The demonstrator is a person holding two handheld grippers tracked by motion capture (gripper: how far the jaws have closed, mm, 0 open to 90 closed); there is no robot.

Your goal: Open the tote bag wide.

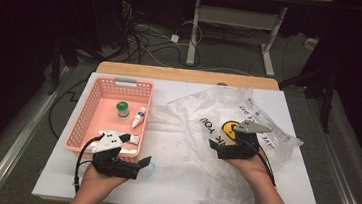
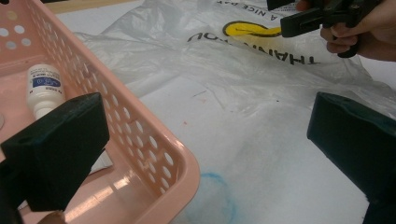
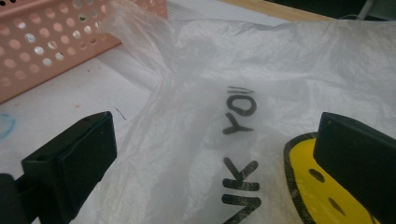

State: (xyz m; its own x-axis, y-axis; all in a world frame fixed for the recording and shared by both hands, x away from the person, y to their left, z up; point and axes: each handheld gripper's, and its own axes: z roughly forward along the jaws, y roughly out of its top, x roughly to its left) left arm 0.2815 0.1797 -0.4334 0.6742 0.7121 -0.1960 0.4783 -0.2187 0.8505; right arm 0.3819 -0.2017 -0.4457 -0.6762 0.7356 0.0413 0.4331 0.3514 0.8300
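A crumpled clear plastic bag (image 1: pixel 248 113) printed "THANK YOU" with a yellow smiley face lies on the right half of the table. My right gripper (image 1: pixel 217 145) hovers low over its near edge, jaws wide open above the lettering (image 3: pixel 217 135), pinching nothing. The pink perforated basket (image 1: pixel 87 118) sits at the left and holds a green-capped jar (image 1: pixel 122 109) and a small white bottle (image 1: pixel 139 117). My left gripper (image 1: pixel 143 164) rests at the basket's near right corner, open, its jaws straddling that corner (image 2: pixel 208 112). The left gripper view catches the bottle (image 2: pixel 44 86) and the right gripper (image 2: pixel 303 18).
A white sheet (image 1: pixel 171 181) covers the table, with a wooden edge (image 1: pixel 186 75) at the back. A faint blue smear (image 2: pixel 219 186) marks the sheet beside the basket corner. Beyond the table, cables and metal desk legs (image 1: pixel 193 33) stand on a dark floor.
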